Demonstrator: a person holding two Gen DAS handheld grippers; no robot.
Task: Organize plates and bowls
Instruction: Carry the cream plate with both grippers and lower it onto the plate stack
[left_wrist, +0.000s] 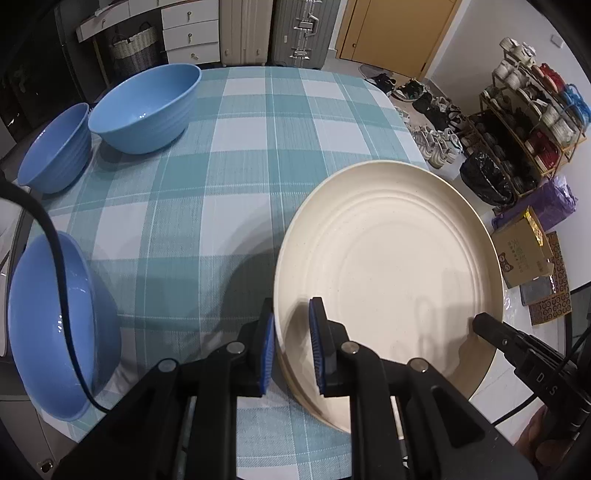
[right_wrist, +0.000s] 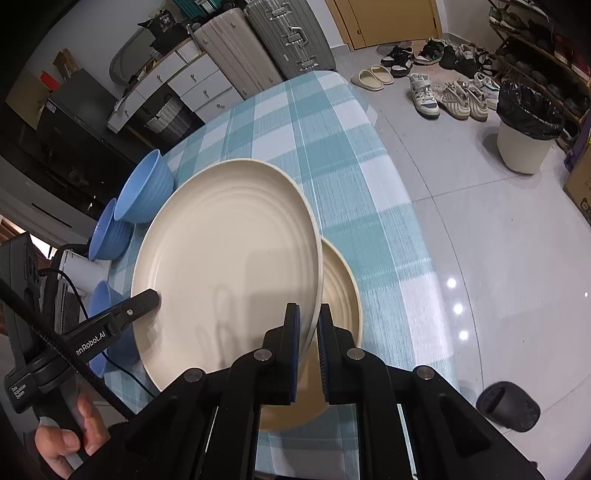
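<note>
Cream plate (right_wrist: 229, 251) between both tools

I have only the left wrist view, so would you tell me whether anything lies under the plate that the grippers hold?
Observer: Yes, a second plate lies on the table below it, showing past the right edge of the plate.
Operator: Thank you. How does the right gripper sit on the rim?
Observer: The right gripper has one pad on each face of the near rim.
Operator: Is anything lying on the second plate?
Observer: The part that shows is bare; the rest is hidden.
</note>
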